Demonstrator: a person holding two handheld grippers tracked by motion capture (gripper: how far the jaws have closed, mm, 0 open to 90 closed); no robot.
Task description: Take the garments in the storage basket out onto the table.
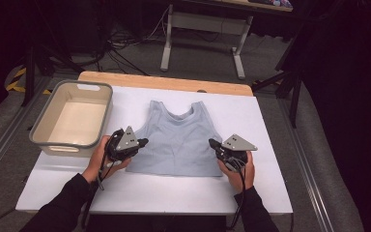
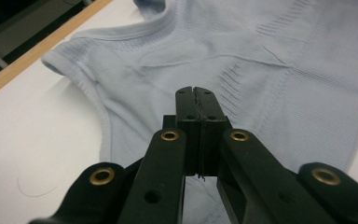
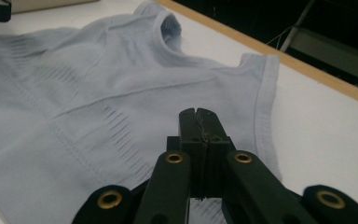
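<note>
Looking down on the tabletop point(image 1: 265, 121), I see the pale blue tank top point(image 1: 178, 140) lying flat near its middle, neck toward the far edge and hem toward the near edge, its long axis running near to far. My left gripper point(image 1: 145, 142) and right gripper point(image 1: 212, 143) sit at its side edges, jaws fully closed, holding nothing. A grey bin point(image 1: 107, 104) stands at the far left corner.

Left gripper point(image 1: 144, 142) and right gripper point(image 1: 212, 143), jaws pressed together, face each other across the tank top point(image 1: 178, 140), forearms low.
</note>
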